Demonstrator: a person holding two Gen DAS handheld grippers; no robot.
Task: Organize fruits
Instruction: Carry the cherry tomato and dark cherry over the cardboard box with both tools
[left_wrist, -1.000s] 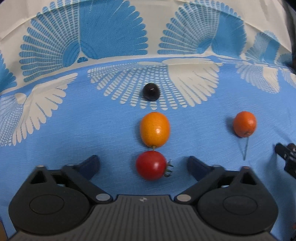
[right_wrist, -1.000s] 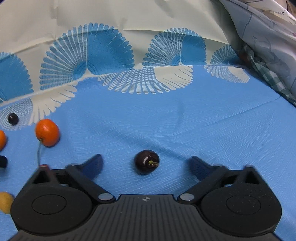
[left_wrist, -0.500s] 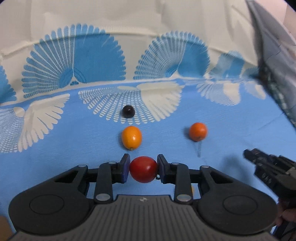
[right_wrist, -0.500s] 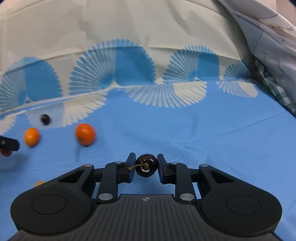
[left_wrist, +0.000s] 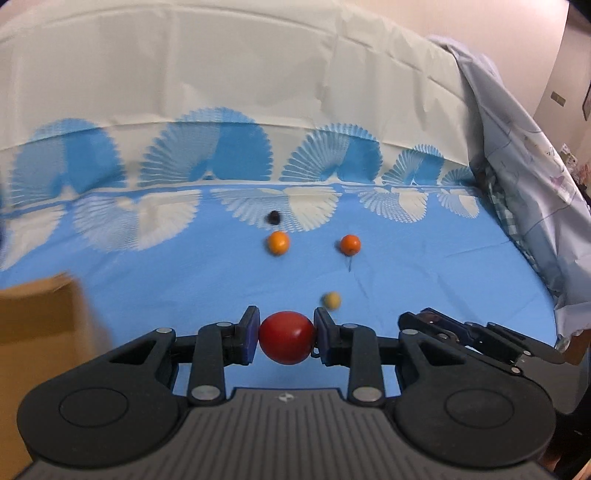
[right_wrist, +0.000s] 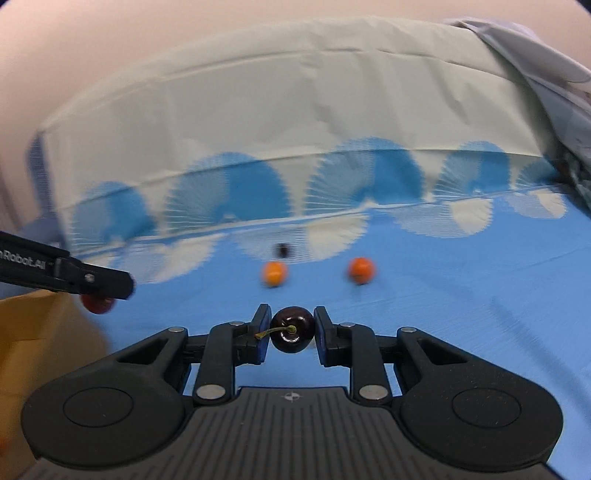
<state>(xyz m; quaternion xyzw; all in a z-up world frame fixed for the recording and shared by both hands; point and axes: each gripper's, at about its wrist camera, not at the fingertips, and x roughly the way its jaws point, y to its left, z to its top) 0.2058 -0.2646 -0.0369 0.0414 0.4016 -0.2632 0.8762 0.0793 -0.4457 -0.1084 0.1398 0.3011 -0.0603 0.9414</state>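
My left gripper (left_wrist: 286, 338) is shut on a red cherry tomato (left_wrist: 286, 341) and holds it above the blue cloth. My right gripper (right_wrist: 291, 328) is shut on a dark cherry (right_wrist: 292, 329) with its stem pointing left, also lifted. On the cloth lie an orange kumquat (left_wrist: 278, 242), a deeper orange fruit (left_wrist: 350, 244) with a stem, a small dark fruit (left_wrist: 273, 217) and a small yellow fruit (left_wrist: 331, 300). The left gripper with the tomato (right_wrist: 98, 304) shows at the left of the right wrist view; the right gripper (left_wrist: 428, 319) shows at the right of the left wrist view.
A brown cardboard box (left_wrist: 33, 325) stands at the left, also seen in the right wrist view (right_wrist: 40, 332). A blue and white patterned cloth (left_wrist: 147, 266) covers the surface. A pale bundled blanket (left_wrist: 517, 155) lies along the right edge.
Both grippers closed on their fruits, lifted them off the cloth and pulled back and left. The box has come into view at the left.
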